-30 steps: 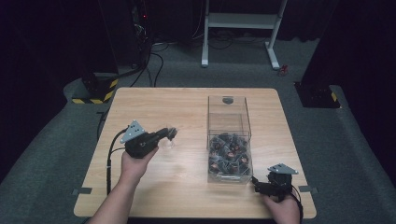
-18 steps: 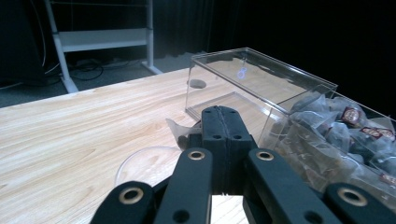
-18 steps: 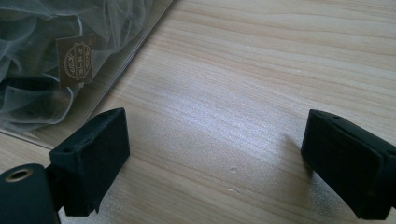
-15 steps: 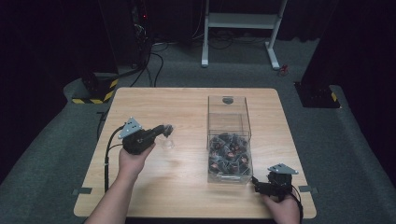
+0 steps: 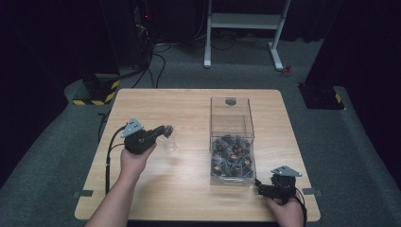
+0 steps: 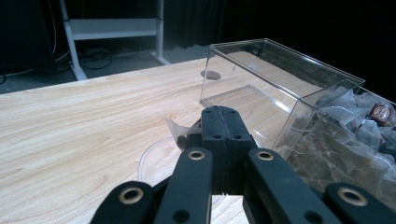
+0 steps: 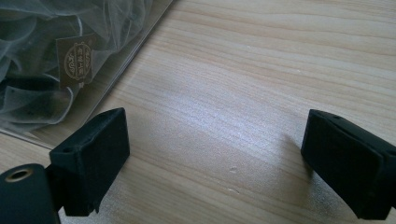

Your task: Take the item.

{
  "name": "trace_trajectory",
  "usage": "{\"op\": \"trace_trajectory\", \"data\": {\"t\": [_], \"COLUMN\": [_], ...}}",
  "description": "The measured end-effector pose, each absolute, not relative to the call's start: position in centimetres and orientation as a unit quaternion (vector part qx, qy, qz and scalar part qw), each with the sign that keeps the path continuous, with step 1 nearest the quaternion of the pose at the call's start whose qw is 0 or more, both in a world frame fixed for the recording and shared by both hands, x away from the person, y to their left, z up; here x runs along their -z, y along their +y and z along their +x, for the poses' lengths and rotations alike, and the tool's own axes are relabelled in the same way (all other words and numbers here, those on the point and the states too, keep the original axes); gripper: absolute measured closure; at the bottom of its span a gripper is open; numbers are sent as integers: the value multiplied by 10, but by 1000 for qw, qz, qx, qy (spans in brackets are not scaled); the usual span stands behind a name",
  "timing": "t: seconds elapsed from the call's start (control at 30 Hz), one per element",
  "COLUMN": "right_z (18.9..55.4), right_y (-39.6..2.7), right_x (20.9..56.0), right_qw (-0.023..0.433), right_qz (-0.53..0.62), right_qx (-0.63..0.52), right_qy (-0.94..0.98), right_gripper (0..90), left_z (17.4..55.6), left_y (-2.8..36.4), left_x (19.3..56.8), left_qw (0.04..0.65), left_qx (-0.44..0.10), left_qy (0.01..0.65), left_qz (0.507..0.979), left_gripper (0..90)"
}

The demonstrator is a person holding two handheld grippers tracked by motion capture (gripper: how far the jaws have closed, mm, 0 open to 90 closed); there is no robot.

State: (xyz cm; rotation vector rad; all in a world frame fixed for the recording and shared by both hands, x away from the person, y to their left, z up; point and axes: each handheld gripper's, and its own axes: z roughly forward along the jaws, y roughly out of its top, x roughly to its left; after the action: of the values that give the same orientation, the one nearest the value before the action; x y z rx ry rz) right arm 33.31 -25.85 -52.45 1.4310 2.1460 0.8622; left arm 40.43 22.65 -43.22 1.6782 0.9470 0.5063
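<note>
Holding a tea bag point(image 6: 180, 133) clamped in my left gripper point(image 5: 163, 131) over the cup point(image 5: 169, 142), centre-left, ready to drop it in.

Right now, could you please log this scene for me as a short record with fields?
surface: wooden table
left gripper: shut on a tea bag, above a clear cup
right gripper: open, nothing between the jaws, resting near the table's front right corner
clear box: right of centre, tea bags piled in its near end

Left tool point(image 5: 166, 128) jaws pressed together, raised; right tool point(image 5: 261, 189) jaws spread, low
</note>
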Motion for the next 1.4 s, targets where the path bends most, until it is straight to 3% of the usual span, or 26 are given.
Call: {"op": "trace_trajectory", "data": {"t": [1.3, 1.4], "right_z": [333, 333], "right_y": [-259, -258], "right_x": [525, 525], "right_qw": [210, 209], "right_qz": [513, 514], "right_qx": [-310, -310], "right_qy": [772, 772], "right_gripper": [76, 76], "left_z": [414, 414], "left_y": [222, 221], "left_x": [456, 456], "left_qw": [491, 495], "left_qx": [-209, -210], "left_qy": [420, 422], "left_qz": [734, 730], "left_gripper": [899, 821]}}
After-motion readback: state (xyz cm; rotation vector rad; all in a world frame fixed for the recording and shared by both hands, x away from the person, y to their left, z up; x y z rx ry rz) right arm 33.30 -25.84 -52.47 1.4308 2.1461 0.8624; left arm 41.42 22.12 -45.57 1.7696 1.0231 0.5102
